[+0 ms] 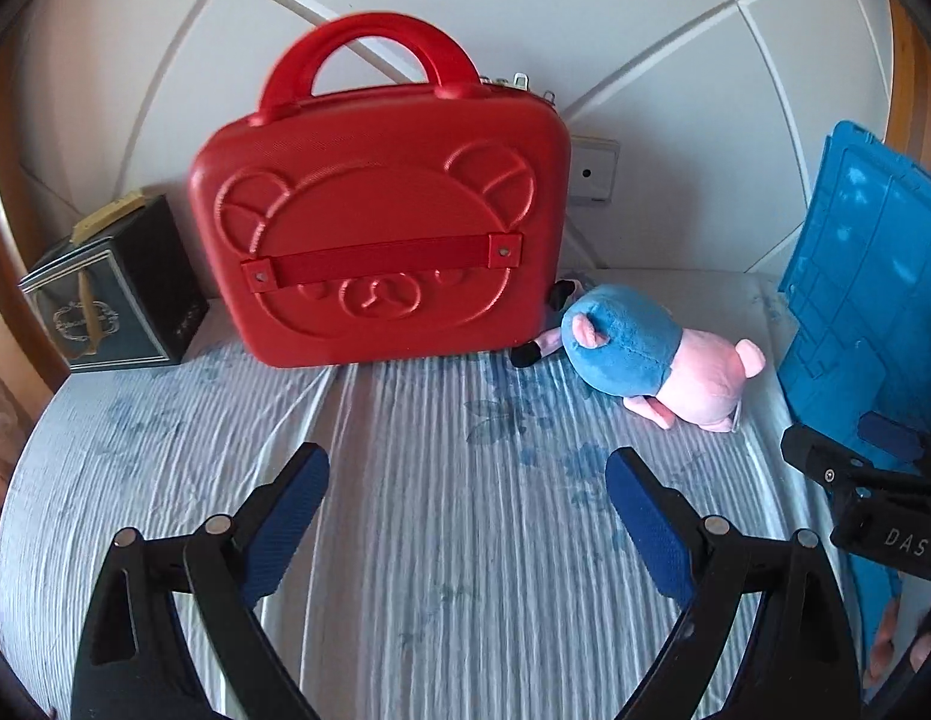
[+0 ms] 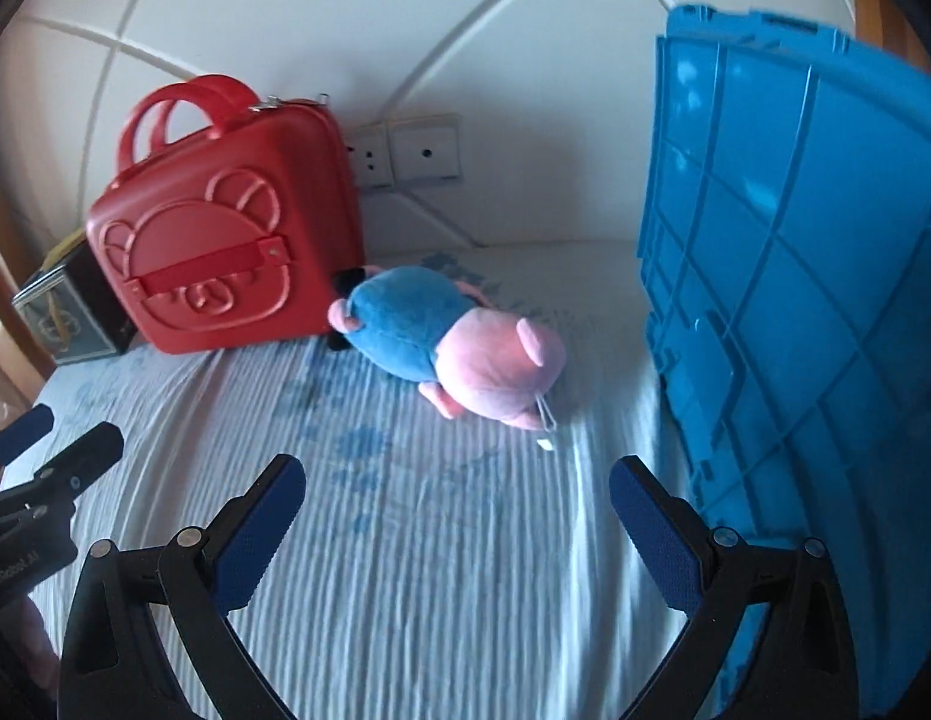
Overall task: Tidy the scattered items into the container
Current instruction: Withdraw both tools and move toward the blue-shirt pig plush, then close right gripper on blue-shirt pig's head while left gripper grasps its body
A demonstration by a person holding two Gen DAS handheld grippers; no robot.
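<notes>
Plush pig (image 2: 447,348) is lying on the bed (image 2: 405,540), touching the red case (image 2: 225,252), with the blue crate (image 2: 813,312) standing well apart. Left claw (image 1: 468,516) and right claw (image 2: 459,516) are hovering spread, holding nothing. Risk: soft plush slipping from a shallow pinch, or the claw nudging the case over.

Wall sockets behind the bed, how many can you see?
2: side by side on the wall, one right beside the red case, the other to its right. The case could hide more.

Black left gripper (image 1: 467,483) and right gripper (image 2: 457,492), blue-padded jaws, silver rivets.
</notes>
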